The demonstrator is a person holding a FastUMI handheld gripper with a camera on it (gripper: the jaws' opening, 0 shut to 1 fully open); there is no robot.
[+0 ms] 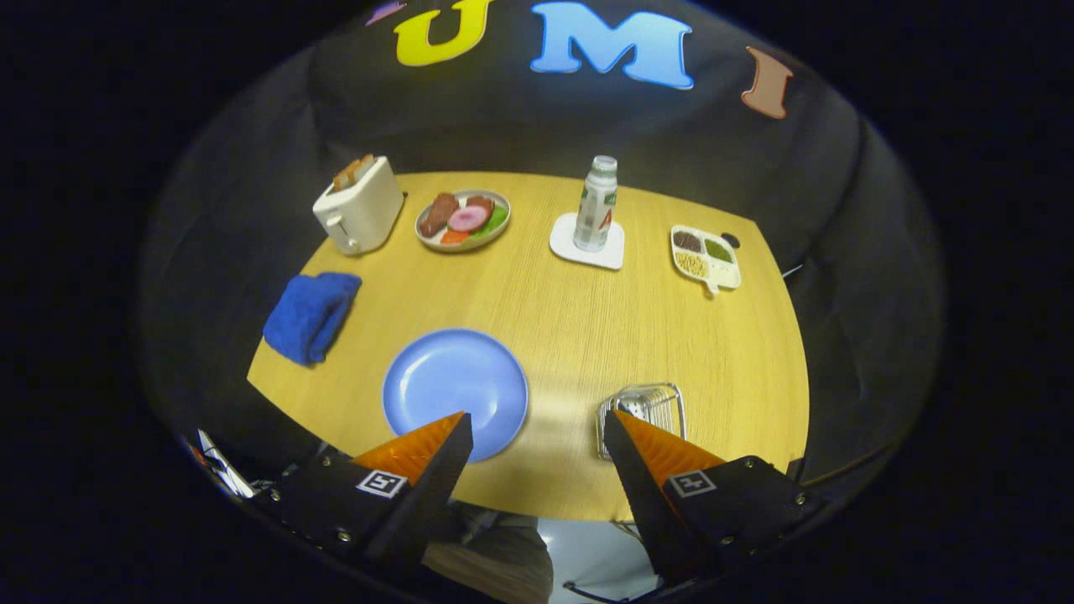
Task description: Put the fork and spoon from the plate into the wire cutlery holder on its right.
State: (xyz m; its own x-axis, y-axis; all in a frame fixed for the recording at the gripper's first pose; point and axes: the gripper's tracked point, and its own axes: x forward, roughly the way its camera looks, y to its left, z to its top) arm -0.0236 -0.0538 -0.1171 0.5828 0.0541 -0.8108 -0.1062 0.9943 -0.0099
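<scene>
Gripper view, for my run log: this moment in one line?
hand-held gripper: open, holding nothing | blue plate: bare | wire cutlery holder: right of plate, contents unclear

A white toaster (359, 206) is standing at the far left corner of the wooden bench (579, 335), two slices of toast poking from its slots. Just right of the toaster, a shallow dish (463, 220) is holding sausage, a pink slice and green and orange pieces. Further right of the toaster, a capped bottle (596, 205) is standing upright on a white square coaster (587, 243). Farthest right of the toaster, a white divided tray (706, 258) is carrying grains and seeds in separate compartments. Nearer than the toaster, a crumpled blue cloth (312, 316) is lying at the bench's left edge.
</scene>
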